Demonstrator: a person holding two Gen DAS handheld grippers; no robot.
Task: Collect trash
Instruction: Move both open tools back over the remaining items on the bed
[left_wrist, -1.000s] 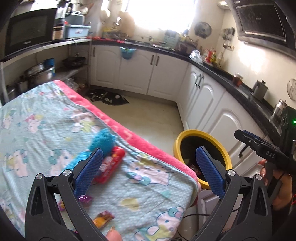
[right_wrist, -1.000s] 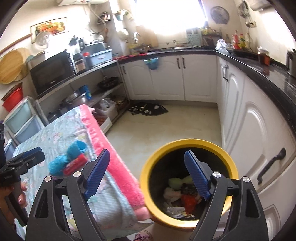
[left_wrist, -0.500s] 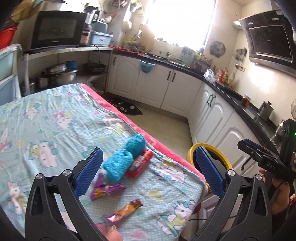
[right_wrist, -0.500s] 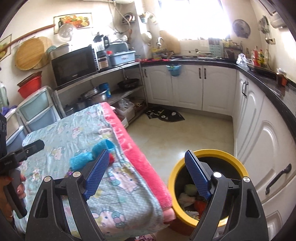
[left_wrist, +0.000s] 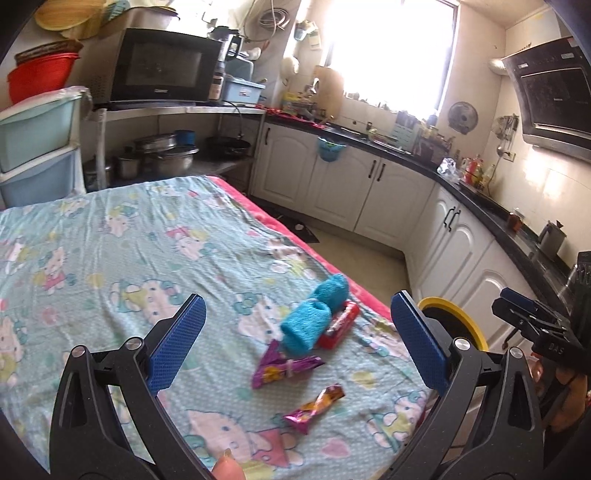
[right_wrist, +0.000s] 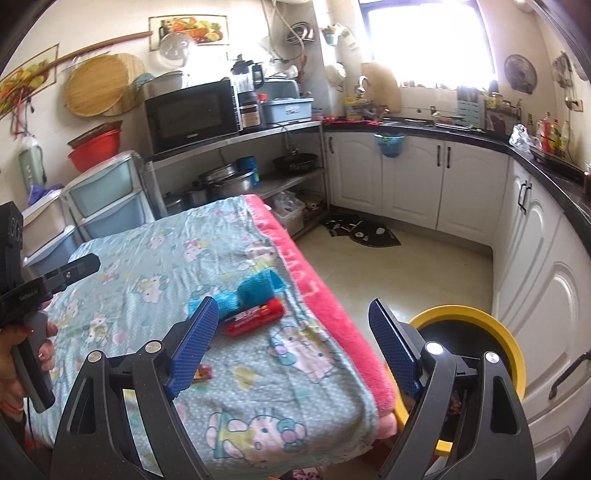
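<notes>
White kitchen cabinets (left_wrist: 373, 192) under a dark countertop run along the far wall and down the right side, with a bright window above and a black microwave (left_wrist: 162, 70) on a metal shelf at the left. Nearer, a desk covered by a pale-blue cartoon-cat cloth (left_wrist: 110, 251) with a pink edge (right_wrist: 332, 325) fills most of both views. On the floor just beside the desk's right corner stands a black bin with a yellow rim (right_wrist: 506, 332), partly hidden behind the right gripper; its contents cannot be made out. On the cloth near that corner lie two rolled turquoise towels (left_wrist: 314, 317), end to end, with a red snack packet (left_wrist: 340, 325) touching their right side. Closer to the left wrist camera, a purple wrapper (left_wrist: 284, 365) lies touching the nearer towel, and an orange-and-magenta candy wrapper (left_wrist: 314, 402) lies apart from it, nearer the desk's front edge. The left gripper (left_wrist: 299, 339) hangs above the cloth with its blue-padded fingers (left_wrist: 177, 343) spread wide and holding nothing, the trash framed between them. The right gripper (right_wrist: 295, 343) is likewise wide open and empty, one of its fingers (right_wrist: 195, 343) over the cloth by the towels, the other over the gap by the bin. Each gripper's black handle shows at the edge of the other's view, held in a hand.
</notes>
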